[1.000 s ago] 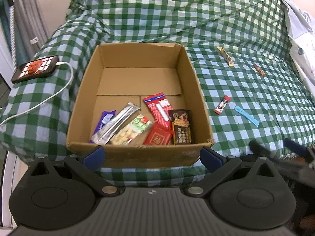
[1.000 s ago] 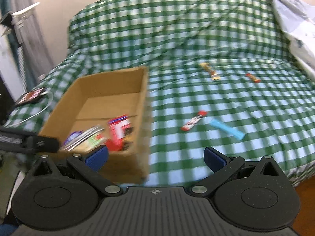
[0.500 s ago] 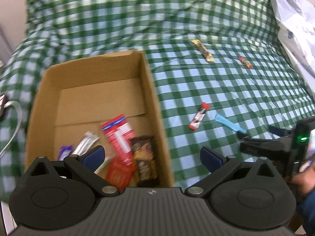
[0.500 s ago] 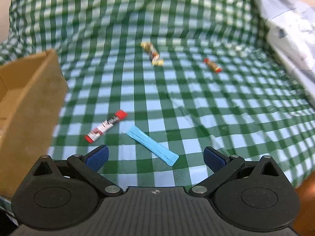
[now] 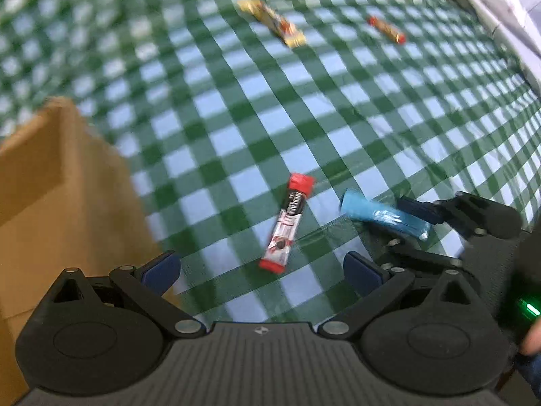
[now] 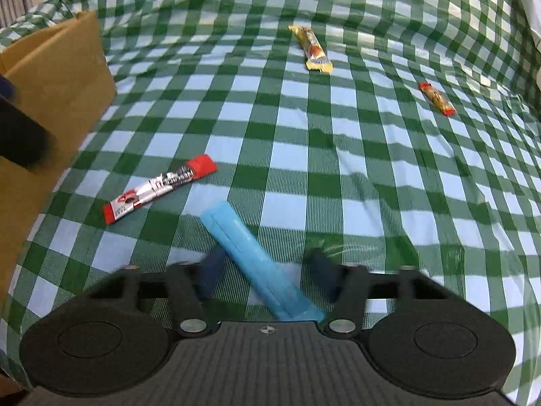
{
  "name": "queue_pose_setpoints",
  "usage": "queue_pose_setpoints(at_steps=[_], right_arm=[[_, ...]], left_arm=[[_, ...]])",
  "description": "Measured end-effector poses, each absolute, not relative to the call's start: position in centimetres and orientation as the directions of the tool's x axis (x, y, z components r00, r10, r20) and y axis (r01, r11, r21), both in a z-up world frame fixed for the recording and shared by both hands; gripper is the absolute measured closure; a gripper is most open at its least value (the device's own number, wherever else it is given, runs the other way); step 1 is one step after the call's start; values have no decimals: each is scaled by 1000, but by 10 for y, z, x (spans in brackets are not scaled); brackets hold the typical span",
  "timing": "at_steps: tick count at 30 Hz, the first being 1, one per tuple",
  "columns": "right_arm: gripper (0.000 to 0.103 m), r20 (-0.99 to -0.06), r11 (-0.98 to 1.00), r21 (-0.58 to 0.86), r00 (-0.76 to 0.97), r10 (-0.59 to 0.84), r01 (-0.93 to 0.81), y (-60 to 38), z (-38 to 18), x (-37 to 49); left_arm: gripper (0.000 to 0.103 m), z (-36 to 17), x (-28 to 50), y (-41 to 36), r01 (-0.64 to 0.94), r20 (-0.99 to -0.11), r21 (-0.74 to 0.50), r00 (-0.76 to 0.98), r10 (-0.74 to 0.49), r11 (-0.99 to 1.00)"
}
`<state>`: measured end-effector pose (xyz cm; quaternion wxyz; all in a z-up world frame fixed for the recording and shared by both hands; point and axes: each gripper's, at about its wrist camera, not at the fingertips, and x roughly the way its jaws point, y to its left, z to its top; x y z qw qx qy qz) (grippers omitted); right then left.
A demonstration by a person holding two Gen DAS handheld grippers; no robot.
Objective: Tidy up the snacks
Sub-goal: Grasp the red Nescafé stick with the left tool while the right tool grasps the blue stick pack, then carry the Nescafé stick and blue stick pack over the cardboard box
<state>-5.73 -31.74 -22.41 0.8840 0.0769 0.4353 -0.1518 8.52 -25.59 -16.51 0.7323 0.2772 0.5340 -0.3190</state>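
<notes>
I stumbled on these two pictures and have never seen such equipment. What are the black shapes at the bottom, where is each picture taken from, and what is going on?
No robot here: a person carries a hand-held gripper in each hand, each with a camera looking along its two fingers. The black shapes are the gripper bodies. One picture is from the left hand-held gripper, which is open over a red and silver snack bar. The other is from the right hand-held gripper, whose jaws are closing around a blue packet. Everything lies on a green checked cloth. A yellow bar and a small orange bar lie farther off; a cardboard box stands at the left.
</notes>
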Motion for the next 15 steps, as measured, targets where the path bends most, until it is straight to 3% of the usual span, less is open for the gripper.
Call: queue_pose_setpoints(at_steps=[2, 7, 8, 9, 10, 11, 12, 13, 15], right_arm=[[73, -788, 932, 30, 583, -200, 361, -325, -224, -62], [74, -781, 906, 91, 594, -194, 414, -337, -227, -68], [74, -779, 908, 81, 595, -199, 411, -336, -228, -67], [74, -776, 910, 70, 595, -208, 409, -334, -229, -66], [74, -774, 912, 58, 596, -216, 407, -332, -230, -65], [73, -772, 914, 48, 596, -223, 403, -330, -230, -67], [74, -769, 917, 33, 596, -231, 398, -327, -230, -67], [82, -770, 920, 25, 595, -232, 391, -325, -229, -66], [83, -773, 921, 22, 591, -231, 389, -321, -225, -68]], left_arm=[[0, -185, 95, -267, 761, -966, 64, 209, -150, 646], [1, -222, 113, -284, 746, -984, 42, 146, -101, 664], [11, -227, 115, -285, 741, -985, 48, 148, -93, 670], [36, -232, 117, -287, 738, -985, 58, 153, -83, 672], [37, -233, 118, -287, 738, -985, 53, 149, -85, 673], [59, -231, 118, -286, 732, -983, 46, 153, -99, 679], [94, -226, 117, -285, 736, -980, 46, 164, -112, 675], [93, -222, 116, -284, 744, -979, 53, 171, -113, 666], [93, -213, 112, -278, 738, -974, 60, 190, -122, 672]])
